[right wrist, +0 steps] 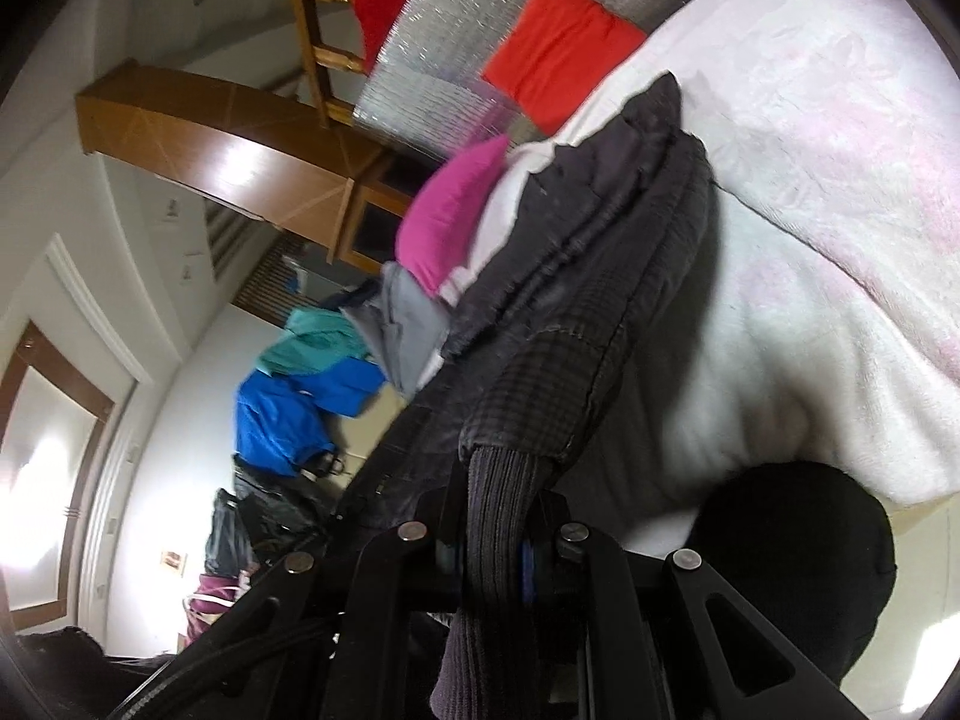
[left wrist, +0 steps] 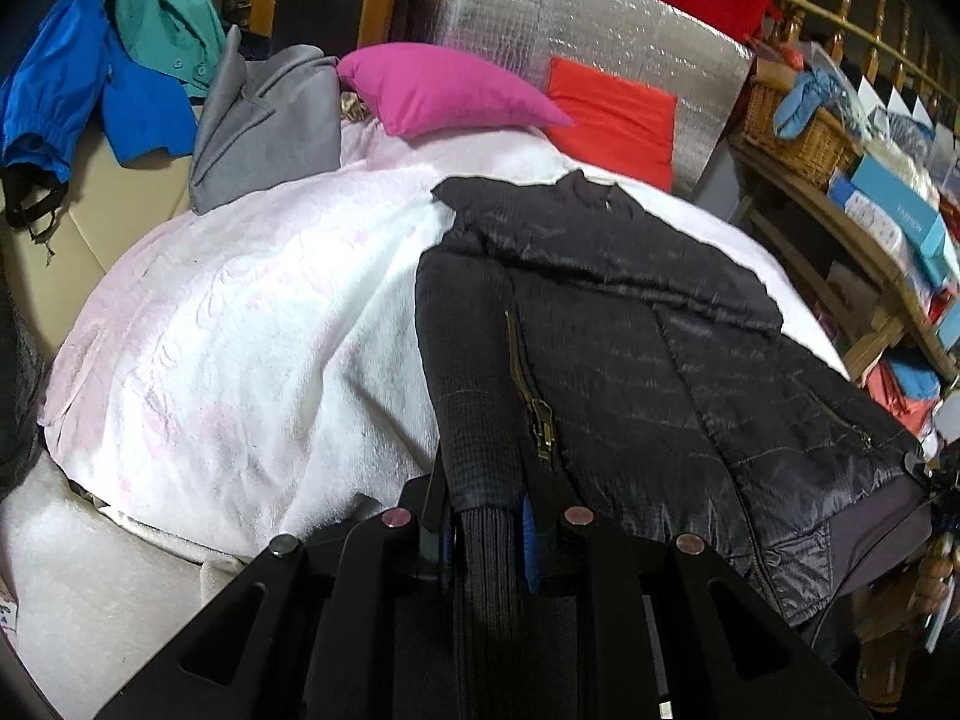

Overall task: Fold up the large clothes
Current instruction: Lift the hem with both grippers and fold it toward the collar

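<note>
A black quilted jacket (left wrist: 648, 360) lies on a bed covered by a white-pink blanket (left wrist: 240, 330), zipper facing up. My left gripper (left wrist: 486, 534) is shut on the ribbed cuff (left wrist: 480, 570) of one sleeve, which is laid along the jacket's left side. In the right wrist view, my right gripper (right wrist: 489, 552) is shut on the other ribbed sleeve cuff (right wrist: 498, 528) and holds that sleeve of the jacket (right wrist: 576, 276) lifted off the blanket (right wrist: 810, 180).
A pink pillow (left wrist: 444, 84) and a red pillow (left wrist: 618, 114) lie at the bed's head against a silver panel (left wrist: 576, 18). Grey, teal and blue clothes (left wrist: 150, 78) are heaped at the far left. A wooden shelf with boxes and a basket (left wrist: 840, 156) stands right.
</note>
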Available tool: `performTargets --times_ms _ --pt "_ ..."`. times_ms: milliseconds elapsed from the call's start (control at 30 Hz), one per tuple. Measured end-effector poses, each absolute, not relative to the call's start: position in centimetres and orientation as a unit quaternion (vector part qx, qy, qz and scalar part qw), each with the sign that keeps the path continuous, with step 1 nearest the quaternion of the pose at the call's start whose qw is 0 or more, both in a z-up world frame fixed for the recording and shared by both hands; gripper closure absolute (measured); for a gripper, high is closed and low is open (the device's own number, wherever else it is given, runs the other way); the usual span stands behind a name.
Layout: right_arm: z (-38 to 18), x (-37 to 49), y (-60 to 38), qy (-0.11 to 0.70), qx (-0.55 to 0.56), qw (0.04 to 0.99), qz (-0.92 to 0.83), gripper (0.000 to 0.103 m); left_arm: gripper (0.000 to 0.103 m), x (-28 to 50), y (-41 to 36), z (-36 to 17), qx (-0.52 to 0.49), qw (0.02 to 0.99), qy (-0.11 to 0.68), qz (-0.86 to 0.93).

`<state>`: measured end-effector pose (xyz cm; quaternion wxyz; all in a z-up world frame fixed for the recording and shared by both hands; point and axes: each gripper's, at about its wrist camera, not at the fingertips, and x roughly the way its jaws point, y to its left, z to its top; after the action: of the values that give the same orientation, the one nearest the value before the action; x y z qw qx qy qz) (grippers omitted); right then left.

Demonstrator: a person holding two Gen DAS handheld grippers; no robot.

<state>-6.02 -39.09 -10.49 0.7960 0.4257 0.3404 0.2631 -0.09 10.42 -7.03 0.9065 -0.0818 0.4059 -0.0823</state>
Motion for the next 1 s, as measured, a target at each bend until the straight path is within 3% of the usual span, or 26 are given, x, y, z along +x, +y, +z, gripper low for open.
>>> performTargets --times_ms 500,1000 --pt "-8.8 -8.2 -40.3 0.301 0.44 0.797 0.285 0.09 0.085 -1.4 11.4 -5.3 -0.103 0.913 0.386 -0.076" --pt "-5.4 -4.8 -39.7 0.249 0.456 0.805 0.285 0.09 0.085 -0.2 10.7 -2.6 -0.12 0.927 0.351 -0.065"
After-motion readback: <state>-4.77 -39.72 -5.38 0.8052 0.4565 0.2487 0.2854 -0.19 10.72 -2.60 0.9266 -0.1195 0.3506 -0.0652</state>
